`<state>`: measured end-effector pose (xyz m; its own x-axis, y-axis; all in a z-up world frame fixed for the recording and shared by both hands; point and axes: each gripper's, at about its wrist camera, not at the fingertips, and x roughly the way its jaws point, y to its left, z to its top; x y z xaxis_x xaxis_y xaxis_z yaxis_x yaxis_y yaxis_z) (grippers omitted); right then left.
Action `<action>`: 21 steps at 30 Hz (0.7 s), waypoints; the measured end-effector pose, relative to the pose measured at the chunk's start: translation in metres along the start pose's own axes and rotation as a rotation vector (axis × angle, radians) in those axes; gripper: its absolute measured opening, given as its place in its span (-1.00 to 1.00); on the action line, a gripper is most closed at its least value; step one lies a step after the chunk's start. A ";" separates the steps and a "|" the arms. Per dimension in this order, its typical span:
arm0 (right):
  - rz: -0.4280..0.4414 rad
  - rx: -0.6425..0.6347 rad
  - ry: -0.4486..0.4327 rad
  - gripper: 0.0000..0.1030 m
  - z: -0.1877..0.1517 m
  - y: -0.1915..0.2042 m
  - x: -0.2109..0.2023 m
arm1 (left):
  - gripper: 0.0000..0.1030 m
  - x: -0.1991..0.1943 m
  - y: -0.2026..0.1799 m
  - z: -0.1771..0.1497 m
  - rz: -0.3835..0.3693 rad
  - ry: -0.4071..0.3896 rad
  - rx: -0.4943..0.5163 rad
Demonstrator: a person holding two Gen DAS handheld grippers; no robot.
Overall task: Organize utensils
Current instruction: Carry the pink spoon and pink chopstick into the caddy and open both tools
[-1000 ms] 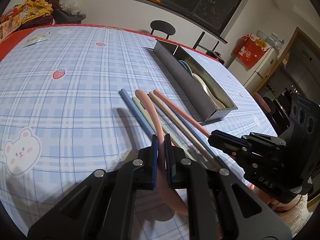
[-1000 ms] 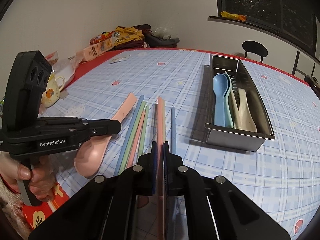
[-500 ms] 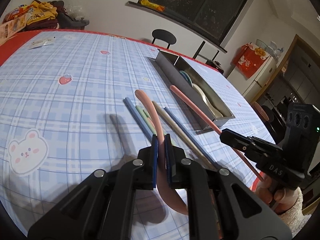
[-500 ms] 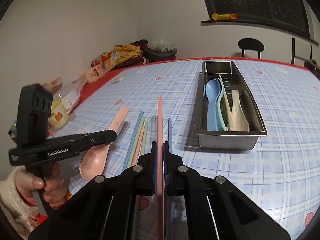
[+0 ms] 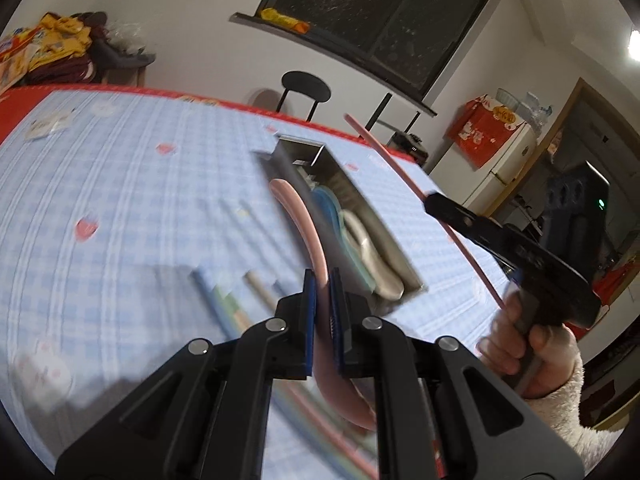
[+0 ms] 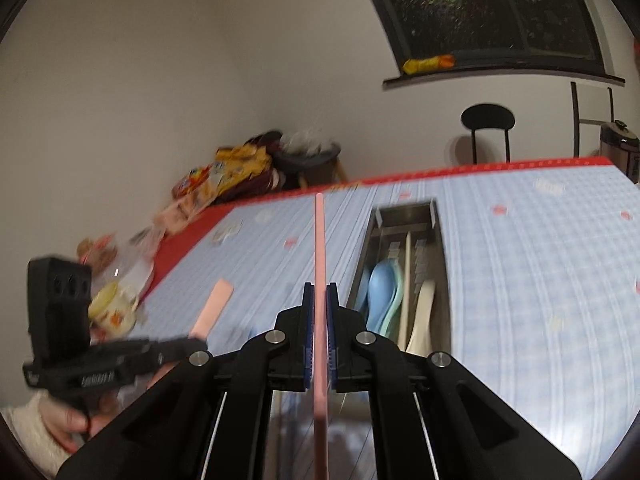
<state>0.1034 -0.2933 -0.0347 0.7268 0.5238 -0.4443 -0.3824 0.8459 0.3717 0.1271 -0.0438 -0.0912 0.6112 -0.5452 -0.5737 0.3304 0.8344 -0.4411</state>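
Table (image 5: 120, 184) lower now; spoon (image 5: 308, 232), chopstick (image 6: 320, 264) raised.

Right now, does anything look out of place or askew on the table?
Nothing damaged or spilled. Several chopsticks lie loose on the tablecloth beside the metal tray; both views are blurred. The pink spoon and pink chopstick are gripped.

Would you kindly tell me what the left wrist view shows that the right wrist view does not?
Only the left wrist view shows the loose pastel chopsticks on the checked tablecloth and the white fridge. Only the right wrist view shows the yellow cup and snack bags. Both show the steel utensil tray, the pink spoon in the left hand-held gripper, and the pink chopstick in the right hand-held gripper.
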 end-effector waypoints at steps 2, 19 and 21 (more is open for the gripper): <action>0.017 0.048 -0.020 -0.88 0.008 -0.012 0.008 | -0.79 0.011 -0.006 0.010 -0.015 0.011 -0.010; 0.004 0.224 0.060 -0.88 -0.009 -0.069 0.046 | -0.79 0.122 -0.035 0.037 -0.028 0.098 -0.060; -0.002 0.235 0.069 -0.88 -0.011 -0.073 0.050 | -0.79 0.128 -0.033 0.038 -0.029 0.106 -0.067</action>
<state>0.1611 -0.3274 -0.0930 0.6839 0.5344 -0.4968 -0.2316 0.8046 0.5468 0.2221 -0.1381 -0.1241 0.5219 -0.5772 -0.6280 0.2957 0.8130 -0.5016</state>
